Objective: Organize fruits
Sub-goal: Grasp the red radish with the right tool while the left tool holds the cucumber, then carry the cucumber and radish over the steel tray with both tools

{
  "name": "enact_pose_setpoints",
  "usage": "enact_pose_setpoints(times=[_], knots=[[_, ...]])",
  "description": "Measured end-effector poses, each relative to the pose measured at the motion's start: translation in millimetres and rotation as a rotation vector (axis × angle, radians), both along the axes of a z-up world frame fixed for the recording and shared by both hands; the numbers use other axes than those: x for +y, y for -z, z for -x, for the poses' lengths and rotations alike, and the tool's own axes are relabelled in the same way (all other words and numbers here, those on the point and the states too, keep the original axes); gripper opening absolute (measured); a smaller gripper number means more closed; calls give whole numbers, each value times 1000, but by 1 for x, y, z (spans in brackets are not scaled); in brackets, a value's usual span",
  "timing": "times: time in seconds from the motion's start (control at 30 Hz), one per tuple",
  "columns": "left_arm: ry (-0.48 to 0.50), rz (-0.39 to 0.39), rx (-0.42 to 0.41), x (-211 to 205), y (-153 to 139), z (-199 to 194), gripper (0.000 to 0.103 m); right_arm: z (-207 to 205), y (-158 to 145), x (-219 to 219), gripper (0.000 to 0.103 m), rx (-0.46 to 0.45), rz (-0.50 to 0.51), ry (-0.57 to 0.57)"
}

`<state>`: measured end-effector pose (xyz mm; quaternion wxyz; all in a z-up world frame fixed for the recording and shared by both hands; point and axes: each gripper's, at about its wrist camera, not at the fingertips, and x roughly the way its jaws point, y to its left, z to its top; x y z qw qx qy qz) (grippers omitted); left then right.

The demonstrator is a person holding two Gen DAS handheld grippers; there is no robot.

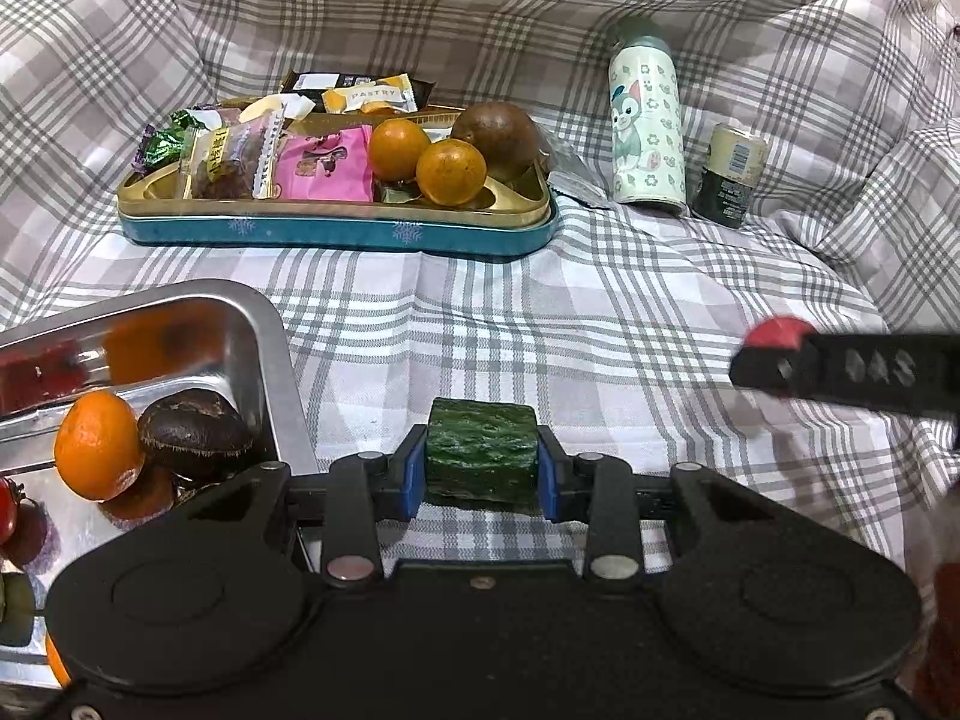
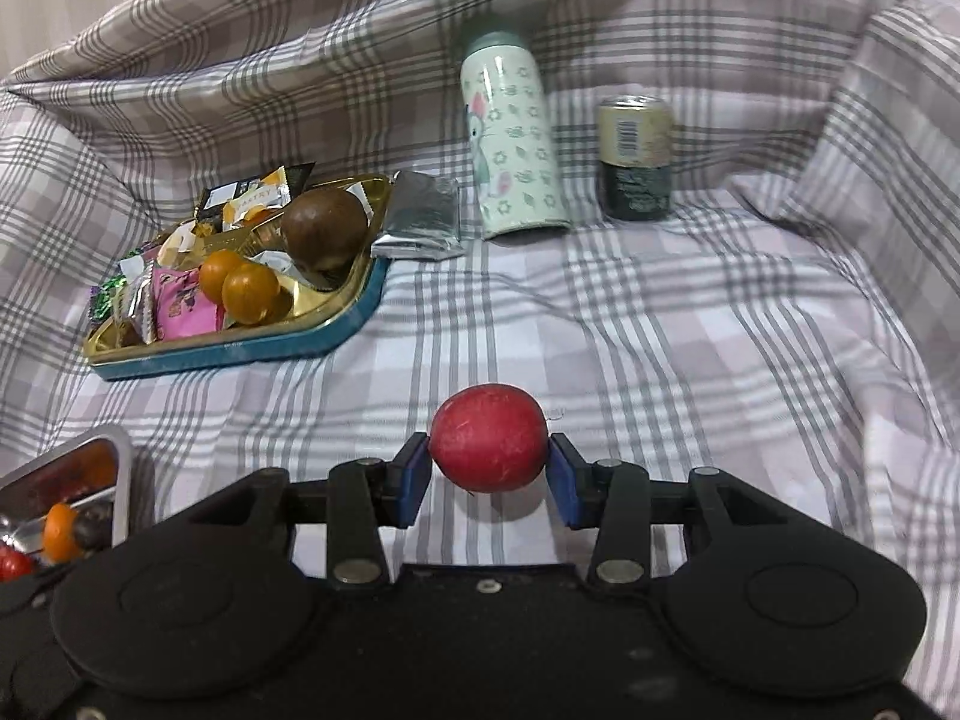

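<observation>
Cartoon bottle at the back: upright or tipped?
Upright. The cartoon bottle stands on its base, cap up, on the plaid cloth beside the can.

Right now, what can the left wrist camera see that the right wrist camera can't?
Only the left wrist view shows the left hand-held gripper squeezing a green cucumber piece, with the steel tray seen up close.

Only the right wrist view shows the whole red round fruit gripped between the right hand-held gripper's fingers; the left view catches just a blurry red bit of it.

Both show the blue tin with snacks, two oranges and a brown fruit, the cartoon bottle, the small can, and the orange in the steel tray.
</observation>
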<state>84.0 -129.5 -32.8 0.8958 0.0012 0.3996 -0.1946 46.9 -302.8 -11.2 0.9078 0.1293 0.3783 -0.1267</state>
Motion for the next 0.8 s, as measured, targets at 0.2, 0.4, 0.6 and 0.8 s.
enact_pose_setpoints(times=[0.2,0.4,0.6,0.8], knots=[[-3,27,-16,4,0,2,44,30,2,9,44,-8,3,6],[2,22,-44,9,-8,14,44,50,3,4,44,-13,-47,33],[-15,51,-35,20,-25,34,44,56,5,5,44,-11,-37,28],[-42,28,-41,45,-35,65,44,61,6,16,44,-7,-19,-19]])
